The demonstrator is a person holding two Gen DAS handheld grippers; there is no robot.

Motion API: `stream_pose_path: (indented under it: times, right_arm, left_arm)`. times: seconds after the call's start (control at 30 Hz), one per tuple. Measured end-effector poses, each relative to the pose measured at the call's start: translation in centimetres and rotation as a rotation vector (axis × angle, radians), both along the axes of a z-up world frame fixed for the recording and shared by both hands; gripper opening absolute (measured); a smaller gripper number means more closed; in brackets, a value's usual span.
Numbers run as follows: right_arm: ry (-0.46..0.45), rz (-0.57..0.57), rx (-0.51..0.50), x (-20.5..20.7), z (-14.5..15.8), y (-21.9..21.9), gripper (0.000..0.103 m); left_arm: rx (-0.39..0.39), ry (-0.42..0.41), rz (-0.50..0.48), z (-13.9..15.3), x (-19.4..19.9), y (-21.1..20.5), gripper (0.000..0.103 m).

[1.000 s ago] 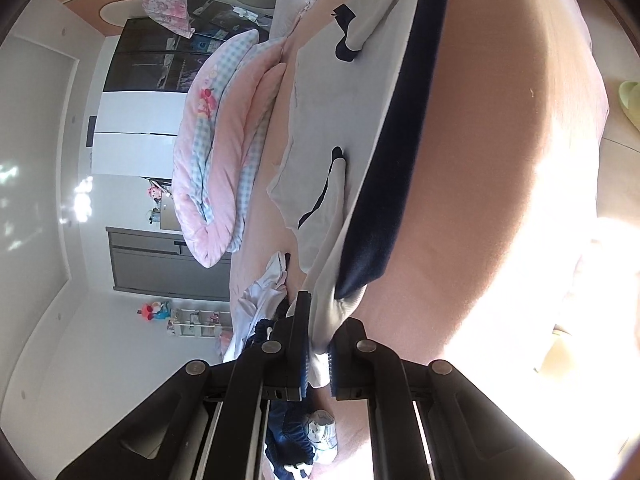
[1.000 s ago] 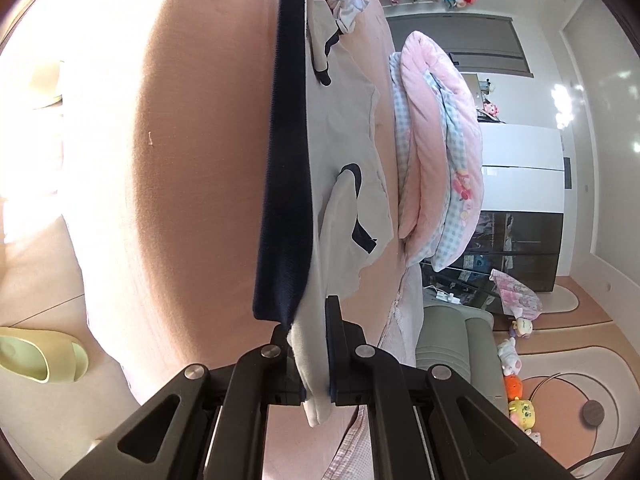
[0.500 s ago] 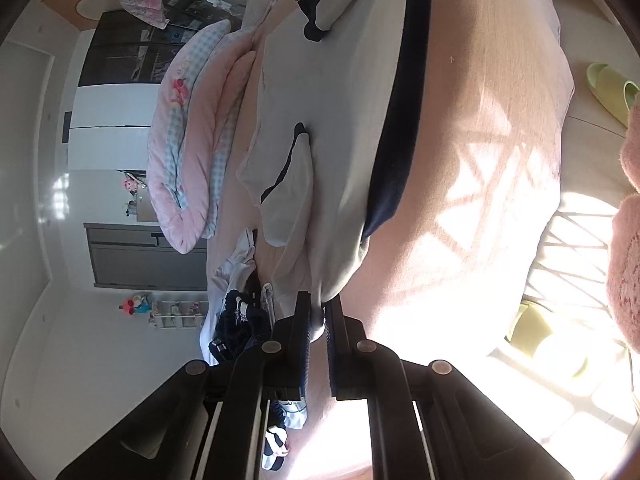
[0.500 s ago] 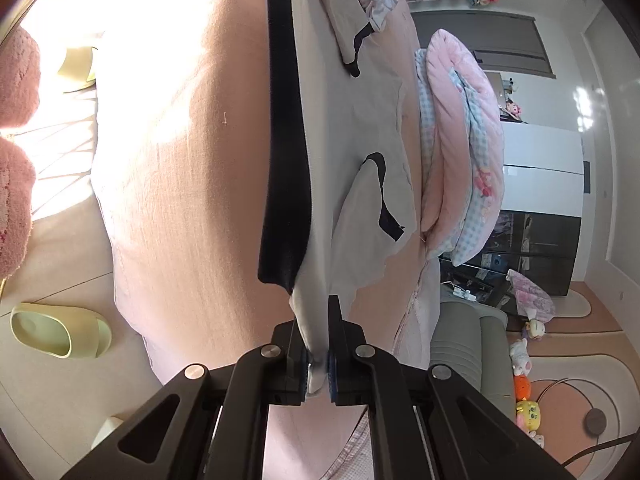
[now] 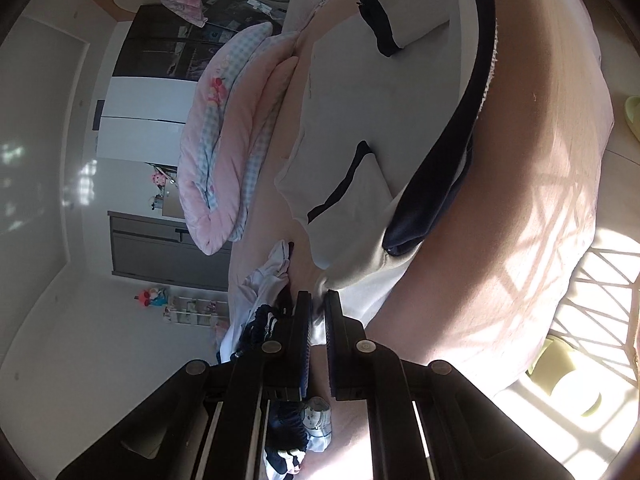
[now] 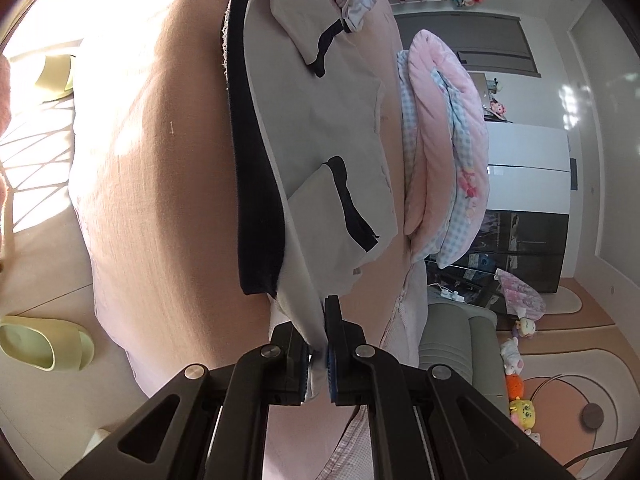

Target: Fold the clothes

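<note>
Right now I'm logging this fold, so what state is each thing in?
Left tool: shut on grey top's corner.
Right tool: shut on its other corner.
Grey top: spread on bed, navy hem lifted.
Pink quilt: folded.
Clothes pile: crumpled, unfolded.

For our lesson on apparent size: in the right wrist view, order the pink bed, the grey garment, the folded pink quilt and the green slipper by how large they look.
1. pink bed
2. grey garment
3. folded pink quilt
4. green slipper, though it lies nearer the camera, so its rank is unsure.
</note>
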State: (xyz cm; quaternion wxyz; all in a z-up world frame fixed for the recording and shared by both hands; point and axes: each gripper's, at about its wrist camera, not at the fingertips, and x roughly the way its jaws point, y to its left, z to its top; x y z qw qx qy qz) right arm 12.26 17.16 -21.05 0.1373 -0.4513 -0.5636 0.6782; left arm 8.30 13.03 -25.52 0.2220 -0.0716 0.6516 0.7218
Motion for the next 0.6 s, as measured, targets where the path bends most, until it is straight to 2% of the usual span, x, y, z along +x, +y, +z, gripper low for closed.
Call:
stream_pose_path:
  times: [0.23,0.4,0.6]
  right_arm:
    - [0.114,-0.012,0.047,-2.7,1.8,1.2,0.005]
    - [0.191,-0.031,0.077,-5.6,3.2,2.7,0.005]
    - [0.274,-0.046,0.115,-9.1,4.6,4.9,0.005]
  left_arm:
    - [0.028,0.094,-0.014,0.9,-1.5,1.5,0.006]
    - [0.069,0.123,0.009,2.0,-3.6,2.6,0.006]
    - [0.076,0.179,0.048,2.5,-6.8,4.4,0.005]
